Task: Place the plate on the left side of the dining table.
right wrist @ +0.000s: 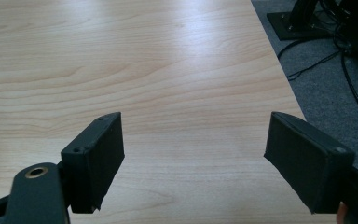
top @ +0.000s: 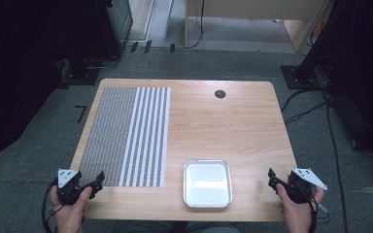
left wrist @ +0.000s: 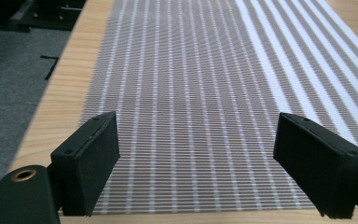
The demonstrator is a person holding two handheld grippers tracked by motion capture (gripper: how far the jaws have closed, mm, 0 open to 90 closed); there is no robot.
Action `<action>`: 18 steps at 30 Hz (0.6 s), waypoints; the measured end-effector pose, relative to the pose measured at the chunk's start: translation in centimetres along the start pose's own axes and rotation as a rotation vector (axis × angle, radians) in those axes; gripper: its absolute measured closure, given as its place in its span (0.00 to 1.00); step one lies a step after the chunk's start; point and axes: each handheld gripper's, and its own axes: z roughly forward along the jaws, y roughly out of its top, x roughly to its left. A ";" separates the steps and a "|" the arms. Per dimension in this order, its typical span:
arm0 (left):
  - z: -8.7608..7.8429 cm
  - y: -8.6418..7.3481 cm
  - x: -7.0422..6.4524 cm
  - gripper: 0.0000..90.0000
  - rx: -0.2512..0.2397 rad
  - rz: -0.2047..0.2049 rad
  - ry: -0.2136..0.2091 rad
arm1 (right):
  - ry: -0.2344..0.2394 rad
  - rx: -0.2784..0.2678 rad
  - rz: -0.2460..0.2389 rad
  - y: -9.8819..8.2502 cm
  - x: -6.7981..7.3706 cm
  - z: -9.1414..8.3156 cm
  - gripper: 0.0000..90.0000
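Left tool (top: 98,178): we've got it at the near left corner of the counter (top: 223,121), jaws wide apart, nothing in them, hovering at the near edge of the striped mat (left wrist: 191,93).
Right tool (top: 272,177): near right corner, jaws wide apart too, just bare wood in front.
Mat: flat on the counter's left part.
Tray (top: 207,183): between our two tools at the near edge, looks empty.
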 end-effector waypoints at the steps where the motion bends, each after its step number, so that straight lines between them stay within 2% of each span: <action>1: 0.0 0.0 -0.3 0.16 0.000 0.006 -0.005 | 0.001 0.000 -0.001 0.0 0.2 -0.1 0.22; 12: 0.3 0.0 -3.2 0.16 -0.006 0.033 -0.042 | 0.033 -0.017 -0.019 0.1 1.7 -0.7 0.21; 16: 0.5 -0.2 -4.1 0.16 -0.002 0.056 -0.028 | 0.047 -0.022 -0.023 0.1 2.0 -0.8 0.21; 18: 0.5 -0.2 -4.4 0.16 -0.001 0.057 -0.035 | 0.051 -0.025 -0.023 0.0 2.2 -0.9 0.21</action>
